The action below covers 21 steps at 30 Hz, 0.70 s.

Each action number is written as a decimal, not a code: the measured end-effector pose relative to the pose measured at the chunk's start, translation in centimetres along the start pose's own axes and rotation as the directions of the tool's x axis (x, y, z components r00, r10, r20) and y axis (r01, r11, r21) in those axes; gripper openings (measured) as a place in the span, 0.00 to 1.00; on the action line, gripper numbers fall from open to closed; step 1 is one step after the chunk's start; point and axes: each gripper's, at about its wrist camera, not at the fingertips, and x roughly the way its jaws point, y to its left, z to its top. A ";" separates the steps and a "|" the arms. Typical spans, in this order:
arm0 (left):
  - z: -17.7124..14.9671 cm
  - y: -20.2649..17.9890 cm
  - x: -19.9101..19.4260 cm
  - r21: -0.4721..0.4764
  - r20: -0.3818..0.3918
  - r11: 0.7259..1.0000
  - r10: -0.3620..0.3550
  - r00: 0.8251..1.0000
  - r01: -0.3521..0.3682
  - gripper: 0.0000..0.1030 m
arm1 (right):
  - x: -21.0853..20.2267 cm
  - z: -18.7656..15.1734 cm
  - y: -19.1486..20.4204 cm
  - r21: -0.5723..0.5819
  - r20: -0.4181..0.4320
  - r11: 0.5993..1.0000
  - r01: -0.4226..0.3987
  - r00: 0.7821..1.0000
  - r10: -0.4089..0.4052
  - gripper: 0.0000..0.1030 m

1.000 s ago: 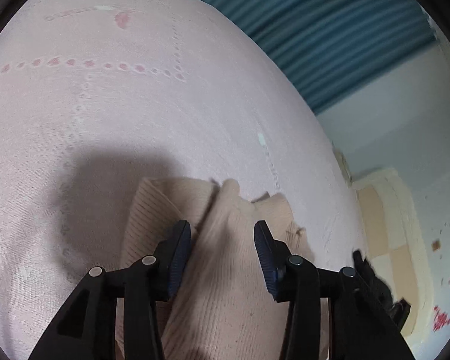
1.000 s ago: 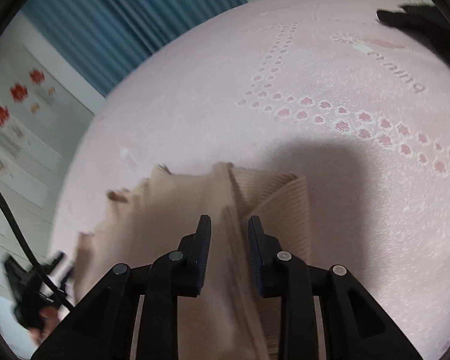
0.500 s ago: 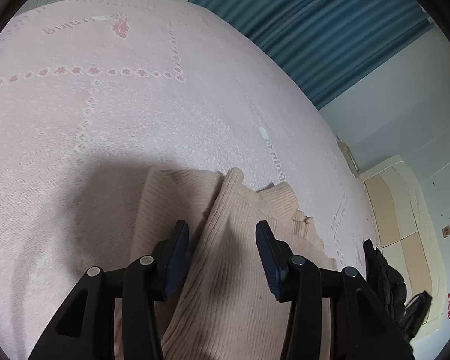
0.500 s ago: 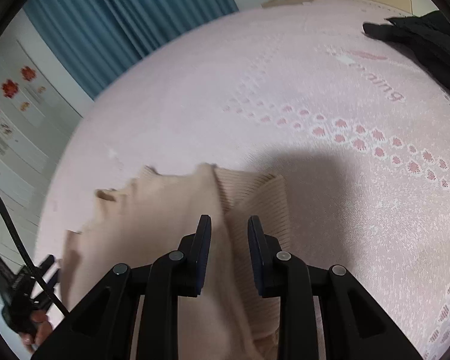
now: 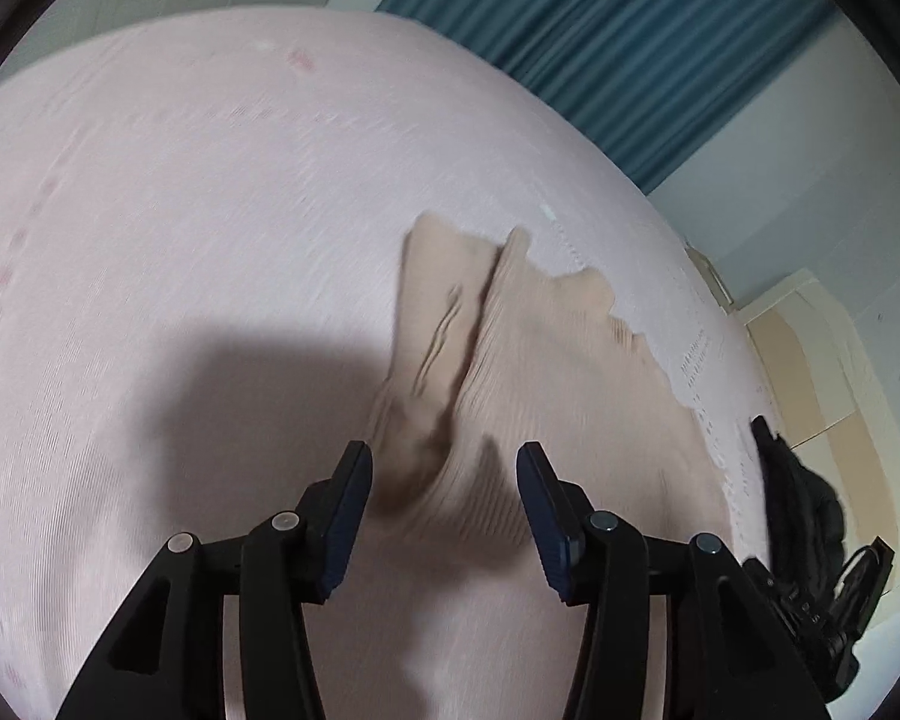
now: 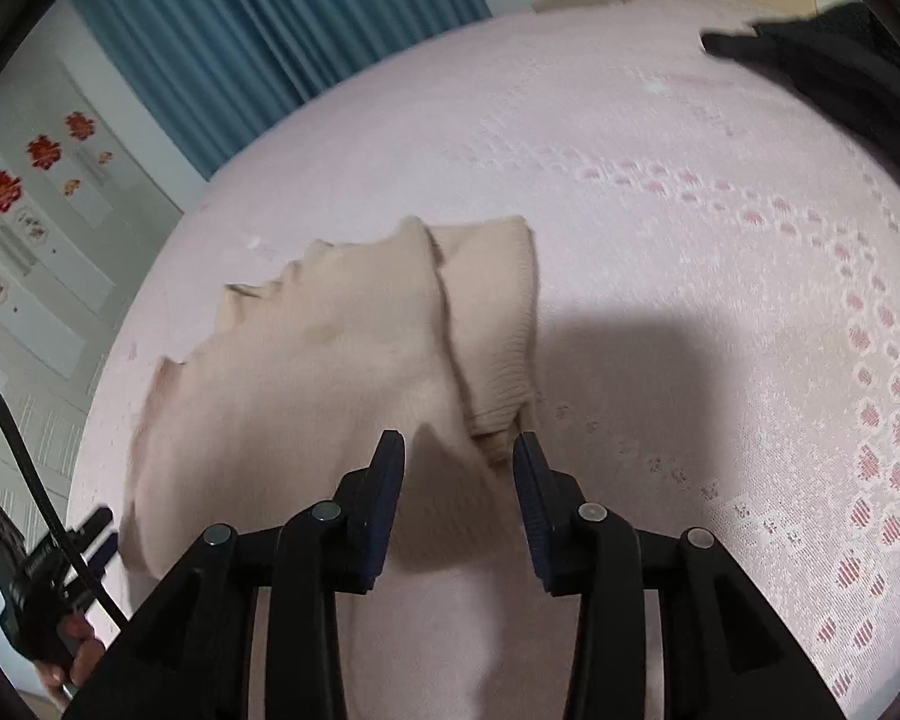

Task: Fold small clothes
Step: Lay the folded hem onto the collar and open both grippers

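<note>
Both grippers have drawn back from the beige knit garment (image 5: 534, 360), and the right gripper (image 6: 457, 456) has spread its jaws and let go. Left gripper (image 5: 444, 468) likewise stands apart, empty. Garment lies on the pink bedspread (image 6: 660, 240) at 12 o'clock, one side flap (image 6: 498, 312) folded over; judged partly folded, further folds remaining.

My left-wrist view is smeared by motion blur, so the beige knit garment (image 5: 510, 360) loses its rib texture and edge detail. Its near part vanishes under my left gripper (image 5: 444, 492). In my right-wrist view the black clothing (image 6: 822, 60) is cut off by the frame edge.
</note>
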 end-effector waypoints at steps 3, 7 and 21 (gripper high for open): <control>-1.0 1.2 -0.8 -0.041 -0.031 0.999 -0.021 0.999 0.020 0.47 | 0.0 -0.9 2.1 -0.068 -0.007 0.997 -0.021 1.000 0.020 0.37; -1.5 1.9 0.0 -0.059 -0.094 0.997 -0.048 0.994 0.042 0.48 | 0.4 -2.3 5.1 -0.206 -0.020 0.979 -0.006 1.000 0.002 0.37; -0.2 2.6 3.5 -0.215 -0.104 0.965 -0.175 0.979 0.150 0.47 | 1.6 -2.6 -2.6 0.028 -0.143 1.000 -0.008 0.990 0.012 0.37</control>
